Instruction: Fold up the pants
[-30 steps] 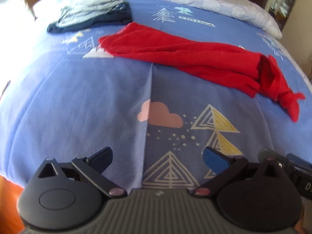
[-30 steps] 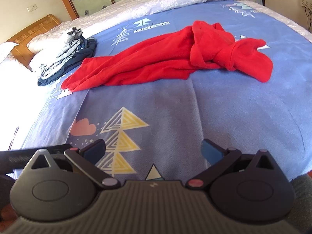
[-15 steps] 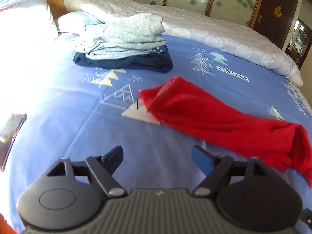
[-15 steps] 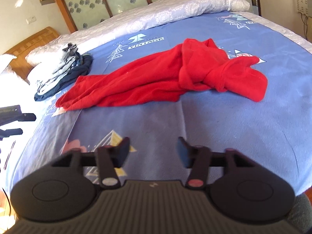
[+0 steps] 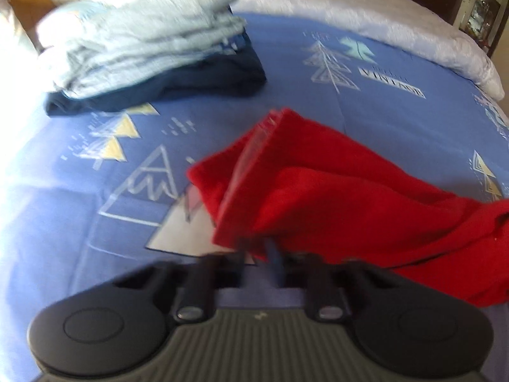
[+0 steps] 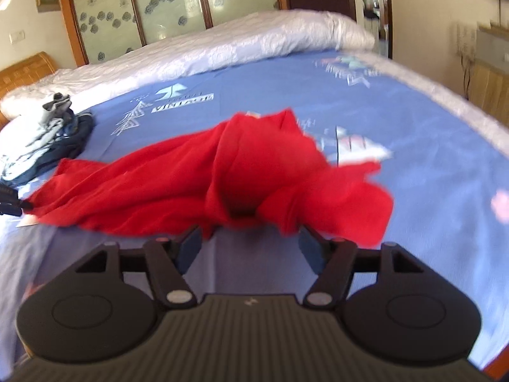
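The red pants (image 6: pixel 178 187) lie crumpled across the blue bed sheet (image 5: pixel 79 197), stretched between your two tools, so spread them flat before you fold anything: get both ends held, then pull apart evenly and low over the bed. Your left tool (image 5: pixel 258 250) sits low and level with its fingers pressed together on the near hem just ahead of it (blurred, but the cloth does look pinched). Your right tool (image 6: pixel 249 243) hovers with its fingers spread, the bunched end directly ahead and between them; push further in so you catch the edge, not a loose fold.
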Available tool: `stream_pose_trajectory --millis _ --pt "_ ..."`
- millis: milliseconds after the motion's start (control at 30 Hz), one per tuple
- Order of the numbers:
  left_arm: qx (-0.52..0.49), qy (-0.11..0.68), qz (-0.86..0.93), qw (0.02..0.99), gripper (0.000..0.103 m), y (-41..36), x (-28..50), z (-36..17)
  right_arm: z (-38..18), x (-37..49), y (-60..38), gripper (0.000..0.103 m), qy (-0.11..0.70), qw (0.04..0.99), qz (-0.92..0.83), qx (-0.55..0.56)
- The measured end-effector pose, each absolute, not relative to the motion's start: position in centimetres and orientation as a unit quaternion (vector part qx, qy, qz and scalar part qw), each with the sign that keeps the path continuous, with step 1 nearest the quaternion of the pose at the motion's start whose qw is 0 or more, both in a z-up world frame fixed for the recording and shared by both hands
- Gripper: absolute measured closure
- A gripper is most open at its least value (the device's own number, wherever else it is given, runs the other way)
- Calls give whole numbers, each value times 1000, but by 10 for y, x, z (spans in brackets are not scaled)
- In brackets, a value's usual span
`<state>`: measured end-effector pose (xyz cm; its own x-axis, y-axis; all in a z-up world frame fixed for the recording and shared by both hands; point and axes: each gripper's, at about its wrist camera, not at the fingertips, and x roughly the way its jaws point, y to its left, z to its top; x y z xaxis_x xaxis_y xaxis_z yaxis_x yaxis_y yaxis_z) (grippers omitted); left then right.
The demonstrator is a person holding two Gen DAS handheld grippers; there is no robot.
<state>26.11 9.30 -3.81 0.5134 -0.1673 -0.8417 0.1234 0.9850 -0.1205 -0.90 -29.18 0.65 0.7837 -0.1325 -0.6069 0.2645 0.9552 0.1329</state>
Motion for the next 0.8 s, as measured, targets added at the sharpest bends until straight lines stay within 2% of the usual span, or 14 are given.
stream_pose_trajectory --millis 133,167,233,267,300,433,533,600,633,667,733,767,800 --pt "-70 467 -97 876 101 99 249 -26 2 11 -293 35 297 947 -103 61" --pt "-78 456 -102 881 101 101 244 -16 0 17 -295 43 301 947 -98 54" --pt "-98 430 -111 891 101 107 231 9 -3 26 -294 69 305 948 -85 32" --pt "-111 414 -116 896 101 113 225 25 -5 29 -293 94 309 947 -84 18" --pt "-121 400 -120 900 101 118 219 38 -3 29 -294 95 309 947 -86 12" --pt "-136 348 -123 920 101 138 197 89 19 6 -307 96 269 958 -90 48" --pt "-123 362 -107 918 99 140 201 89 34 -20 -324 96 244 959 -119 77" --pt "-114 385 -85 912 75 136 212 72 38 -36 -335 94 233 958 -141 91" --pt "-106 391 -73 911 56 134 218 62 39 -42 -339 92 231 956 -155 90" --pt "-93 396 -62 911 51 132 224 50 41 -48 -343 88 228 953 -179 90" --pt "-72 411 -52 907 50 127 231 30 41 -59 -354 70 210 941 -244 103" --pt "-67 418 -54 904 45 126 235 21 43 -64 -359 61 199 935 -271 111" --pt "-61 427 -56 901 41 124 242 9 45 -68 -361 57 186 935 -279 117"
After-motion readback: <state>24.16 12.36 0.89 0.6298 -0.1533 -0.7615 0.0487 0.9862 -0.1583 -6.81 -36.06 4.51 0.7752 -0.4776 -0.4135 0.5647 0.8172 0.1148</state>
